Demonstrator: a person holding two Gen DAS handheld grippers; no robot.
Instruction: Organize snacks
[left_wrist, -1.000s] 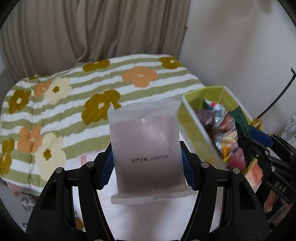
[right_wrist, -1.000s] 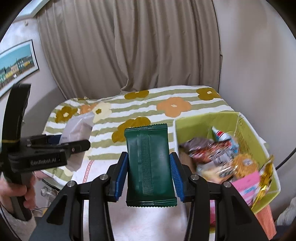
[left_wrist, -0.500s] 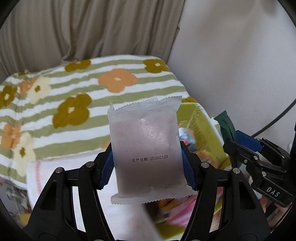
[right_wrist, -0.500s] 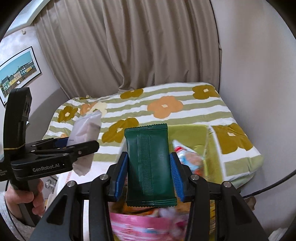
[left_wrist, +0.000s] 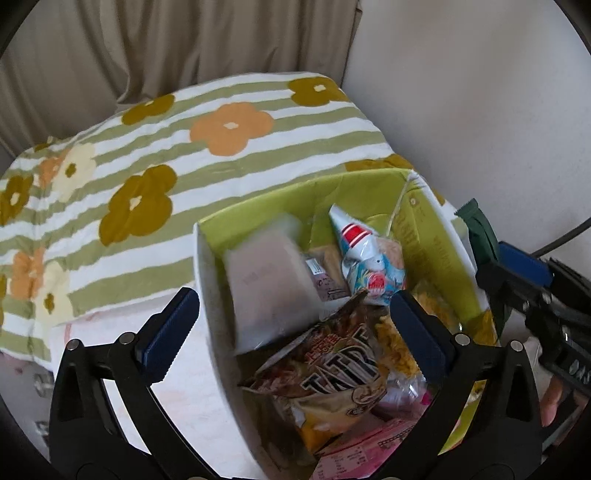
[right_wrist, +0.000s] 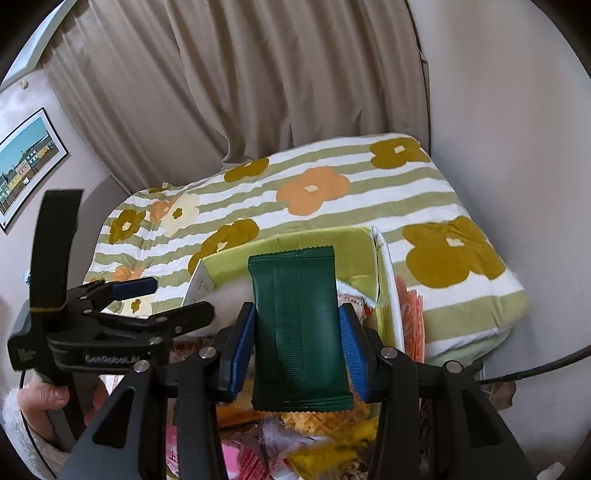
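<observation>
My left gripper (left_wrist: 295, 321) hangs over the lime-green snack box (left_wrist: 295, 199), and its jaws are opening wide with nothing pressed between them. The pale pink packet (left_wrist: 269, 280) is a blur inside the box, against its left wall and free of the fingers. My right gripper (right_wrist: 295, 314) is shut on a dark green packet (right_wrist: 299, 325), held upright above the same box (right_wrist: 236, 258). In the right wrist view the left gripper (right_wrist: 183, 295) stands at the left, with the pale packet (right_wrist: 229, 295) blurred beside it. The left wrist view has the green packet (left_wrist: 480, 229) at its right edge.
The box holds several snacks: a shark-print bag (left_wrist: 369, 266), a brown chip bag (left_wrist: 332, 373) and pink wrappers (right_wrist: 251, 458). It stands on a bed with a striped floral quilt (left_wrist: 184, 155). Curtains (right_wrist: 258, 74), a wall and a cable (right_wrist: 535, 369) lie beyond. A hand (right_wrist: 44, 398) grips the left handle.
Both grippers moved over the box and tipped downward. The left gripper opened and let go of the pale pink packet, which dropped into the box. The right still holds the green packet.
</observation>
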